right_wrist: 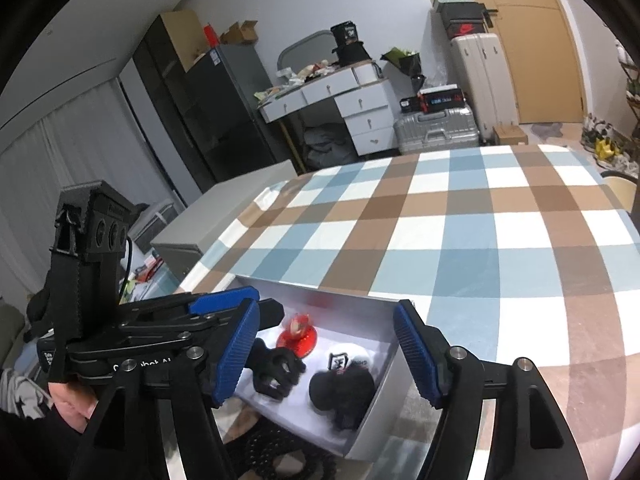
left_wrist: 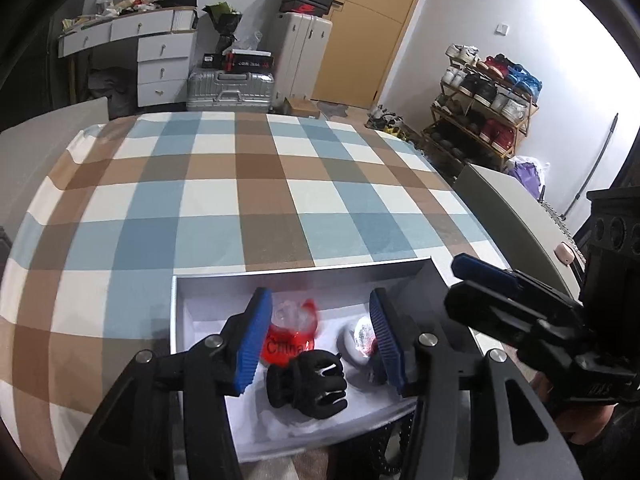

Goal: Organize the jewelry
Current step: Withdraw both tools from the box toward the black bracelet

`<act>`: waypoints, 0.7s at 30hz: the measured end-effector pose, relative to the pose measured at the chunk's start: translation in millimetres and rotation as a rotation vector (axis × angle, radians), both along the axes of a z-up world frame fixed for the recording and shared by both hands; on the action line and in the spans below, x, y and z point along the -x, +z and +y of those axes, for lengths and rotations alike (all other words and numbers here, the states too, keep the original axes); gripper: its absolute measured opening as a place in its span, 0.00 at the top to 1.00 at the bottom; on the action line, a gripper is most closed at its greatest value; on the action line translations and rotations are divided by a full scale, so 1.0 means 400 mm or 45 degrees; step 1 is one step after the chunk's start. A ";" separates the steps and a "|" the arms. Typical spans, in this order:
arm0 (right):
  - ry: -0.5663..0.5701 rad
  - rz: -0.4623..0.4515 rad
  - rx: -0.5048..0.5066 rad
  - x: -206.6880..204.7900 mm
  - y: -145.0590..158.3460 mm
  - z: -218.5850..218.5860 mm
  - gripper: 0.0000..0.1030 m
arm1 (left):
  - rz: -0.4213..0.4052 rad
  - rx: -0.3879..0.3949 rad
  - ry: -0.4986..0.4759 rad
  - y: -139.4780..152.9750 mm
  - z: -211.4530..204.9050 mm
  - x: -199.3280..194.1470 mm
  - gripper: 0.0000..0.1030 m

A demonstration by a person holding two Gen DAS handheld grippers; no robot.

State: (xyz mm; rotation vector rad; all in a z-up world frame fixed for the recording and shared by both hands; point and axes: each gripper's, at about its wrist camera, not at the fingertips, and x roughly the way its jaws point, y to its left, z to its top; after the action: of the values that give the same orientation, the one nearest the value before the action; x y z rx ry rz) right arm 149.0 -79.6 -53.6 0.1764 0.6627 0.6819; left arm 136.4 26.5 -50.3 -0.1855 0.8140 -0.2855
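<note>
Over the white box point(left_wrist: 304, 276), hovering with both grippers, pointing down and forward. Left gripper point(left_wrist: 320, 340): jaws standing apart, roughly half open, gripping nothing; lying free between and below its blue pads point(left_wrist: 252, 344), on the box floor, a black hair claw point(left_wrist: 308, 380). Right gripper point(right_wrist: 326, 354): jaws spread wider, also carrying nothing, framing the same box from the other side.

Moving outward: inside the box, sitting already, the black hair claw, a red transparent piece with lettering point(left_wrist: 288, 344), a white-and-silver round item point(left_wrist: 358, 340), and, in the right view, a second dark claw-like thing point(right_wrist: 344, 396) near the box's front wall. Box resting at the near edge of the checkered worktop point(left_wrist: 240, 184), with nothing else lying on the cloth further out.

Judging the progress: looking mostly done, since several accessories are sitting inside and no loose piece is showing on the cloth. Possibly still waiting: a dark beaded or chain-like thing point(right_wrist: 280, 456) just below the box's front edge.

Hard to make out: that dark item, being cut off by the gripper bodies; the red piece, blurred; the near box corners, hidden behind the pads.
</note>
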 end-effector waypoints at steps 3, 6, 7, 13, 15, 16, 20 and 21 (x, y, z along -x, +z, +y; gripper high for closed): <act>-0.015 -0.035 -0.013 0.021 0.021 -0.011 0.32 | -0.023 -0.020 0.016 0.016 0.001 0.020 0.51; -0.034 -0.076 -0.016 0.045 0.043 -0.022 0.29 | -0.049 -0.031 0.037 0.032 0.008 0.040 0.47; -0.038 -0.087 -0.018 0.053 0.050 -0.025 0.29 | -0.055 -0.036 0.042 0.036 0.010 0.044 0.47; -0.071 -0.136 -0.030 0.103 0.078 -0.046 0.23 | -0.086 -0.081 0.056 0.056 0.008 0.080 0.39; -0.067 -0.142 -0.032 0.116 0.082 -0.049 0.18 | -0.110 -0.101 0.065 0.064 0.005 0.094 0.35; -0.060 -0.144 -0.032 0.123 0.085 -0.050 0.17 | -0.125 -0.110 0.070 0.068 0.005 0.102 0.35; -0.053 -0.173 -0.027 0.161 0.096 -0.052 0.12 | -0.156 -0.136 0.094 0.078 0.009 0.126 0.31; -0.054 -0.181 -0.028 0.171 0.097 -0.054 0.10 | -0.162 -0.139 0.097 0.079 0.010 0.133 0.29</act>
State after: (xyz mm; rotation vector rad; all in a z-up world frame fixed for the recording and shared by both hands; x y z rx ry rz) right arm 80.8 -101.1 -14.6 0.1605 0.5141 0.6545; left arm 83.1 30.7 -18.6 -0.0948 0.6926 -0.1785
